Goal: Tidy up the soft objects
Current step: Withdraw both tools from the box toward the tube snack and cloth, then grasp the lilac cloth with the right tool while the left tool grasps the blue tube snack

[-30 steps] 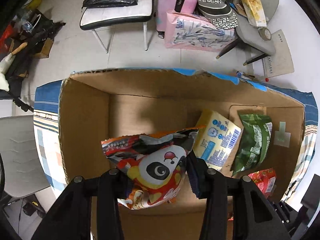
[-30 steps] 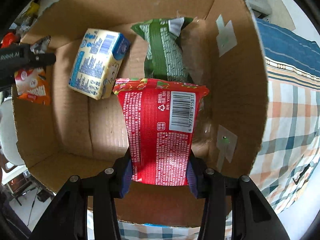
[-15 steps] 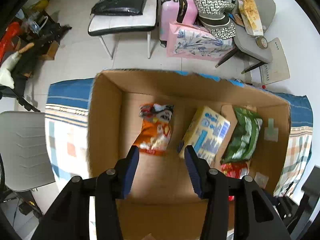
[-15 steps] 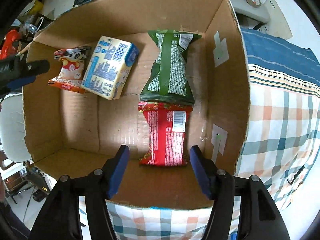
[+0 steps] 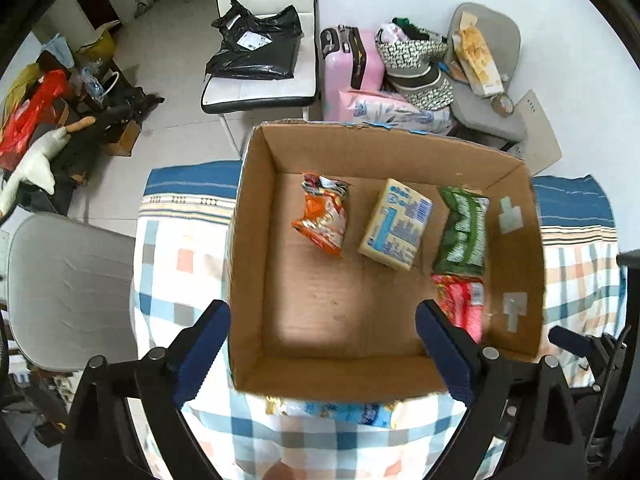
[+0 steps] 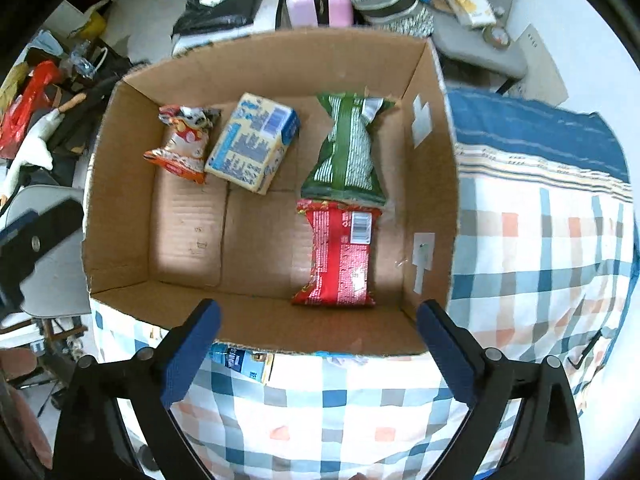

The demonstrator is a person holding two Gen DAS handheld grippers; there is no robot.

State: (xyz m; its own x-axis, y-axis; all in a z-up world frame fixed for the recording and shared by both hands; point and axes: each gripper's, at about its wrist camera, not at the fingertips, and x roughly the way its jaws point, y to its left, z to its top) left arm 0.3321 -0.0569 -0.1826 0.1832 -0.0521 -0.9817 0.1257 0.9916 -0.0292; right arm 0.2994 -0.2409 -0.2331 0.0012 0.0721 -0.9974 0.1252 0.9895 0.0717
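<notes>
1. While both views look down into the open brown cardboard box on the checked blue, white and orange cloth, only the left wrist view shows the white chair with a black plastic bag and the pink suitcase in full on the far floor.
2. The right wrist view alone shows the whole red snack packet with its white barcode label, lying at the near right of the box floor; in the left wrist view it is half hidden behind a finger.
3. Just beyond it, touching end to end, lies the green crinkled snack bag.
4. At the far left sit the orange cartoon-printed snack bag and, just right of it, the pale yellow and blue wrapped block.
5. A blue-and-yellow packet peeks out from under the box's near wall.
6. The print on the packets is too small to read.
7. The left tongs and the right tongs are both spread wide and empty, above the box's near edge.
</notes>
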